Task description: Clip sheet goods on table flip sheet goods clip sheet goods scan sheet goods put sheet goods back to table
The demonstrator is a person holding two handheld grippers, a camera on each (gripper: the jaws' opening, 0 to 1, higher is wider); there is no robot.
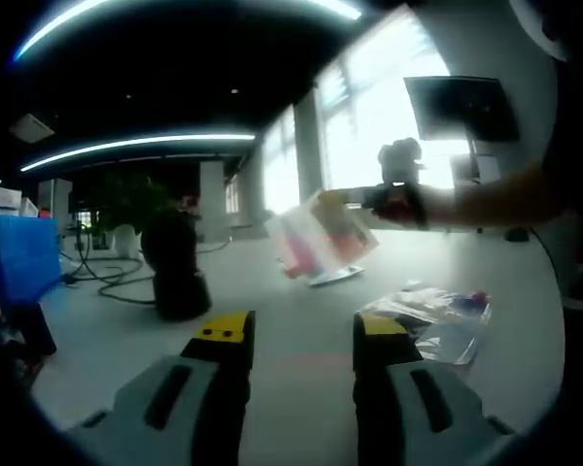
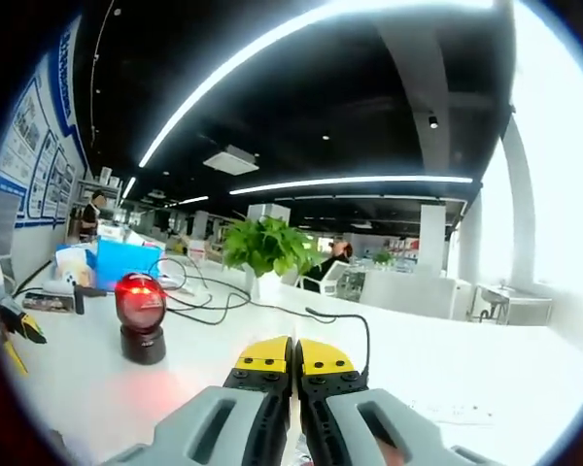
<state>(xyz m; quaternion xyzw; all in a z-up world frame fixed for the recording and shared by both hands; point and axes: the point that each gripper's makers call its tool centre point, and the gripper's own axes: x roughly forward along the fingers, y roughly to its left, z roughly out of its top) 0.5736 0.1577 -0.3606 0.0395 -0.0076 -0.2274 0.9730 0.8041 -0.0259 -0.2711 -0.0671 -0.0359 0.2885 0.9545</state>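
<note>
Left gripper (image 1: pixel 299 335) sat low over the white bench (image 1: pixel 272 291) w/ jaws apart and nothing between them. Going L to R in the left gripper view: a dark scanner (image 1: pixel 175 262) stood upright on the bench w/ cables trailing behind it; next, a clear sheet pack (image 1: pixel 323 235) w/ coloured print hung tilted in the air above the bench, pinched at its upper edge by the right gripper (image 1: pixel 394 199); a second clear pack (image 1: pixel 435 316) lay flat on the bench just R of the left gripper. In the right gripper view the right gripper's jaws stood pressed together, the held pack itself not visible there; the scanner (image 2: pixel 141 316) glowed red off to the L. Judging by how it hung, the pack looked light and thin, prob. floppy and slick film, so an edge pinch could slip or let it swing. Best hold seemed a firm bite well inside the edge seam, keeping the printed face toward the scanner.
</note>
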